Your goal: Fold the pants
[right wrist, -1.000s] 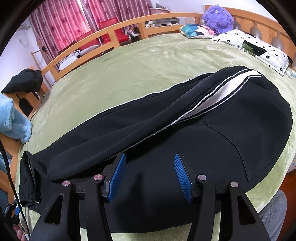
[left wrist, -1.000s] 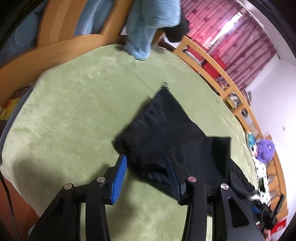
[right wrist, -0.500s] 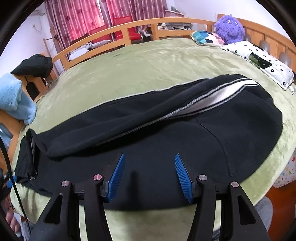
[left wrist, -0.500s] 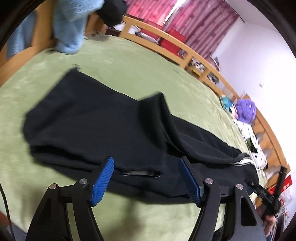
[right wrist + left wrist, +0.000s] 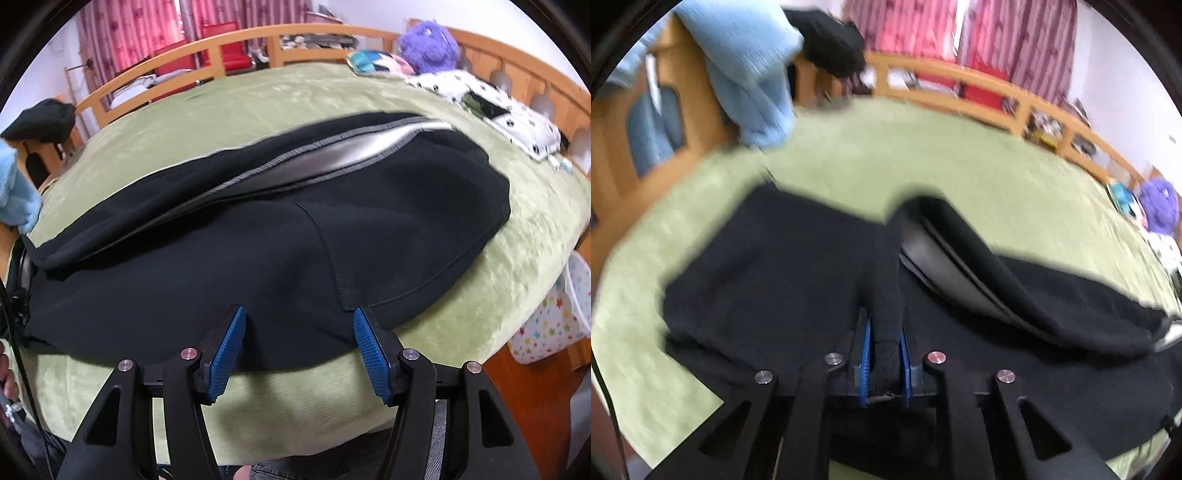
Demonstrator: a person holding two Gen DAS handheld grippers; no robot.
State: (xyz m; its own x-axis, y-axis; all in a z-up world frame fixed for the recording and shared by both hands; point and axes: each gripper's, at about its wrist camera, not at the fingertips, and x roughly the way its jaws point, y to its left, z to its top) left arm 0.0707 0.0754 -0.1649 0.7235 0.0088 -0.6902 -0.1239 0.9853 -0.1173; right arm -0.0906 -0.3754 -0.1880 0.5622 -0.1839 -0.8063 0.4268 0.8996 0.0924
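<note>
Black pants with a grey side stripe lie across a green blanket, one leg folded over the other. In the left wrist view the pants fill the lower half. My left gripper is shut on a raised fold of the black fabric at the leg end. My right gripper is open just over the near edge of the pants by the back pocket, holding nothing.
A wooden bed rail runs around the far side. A light blue blanket and a dark garment hang on the rail at the left. A purple plush toy and a spotted pillow sit at the far right.
My left gripper has closed on a fold of the pants; it was open half a second ago. My right gripper has pulled back toward the near edge and stayed open.
</note>
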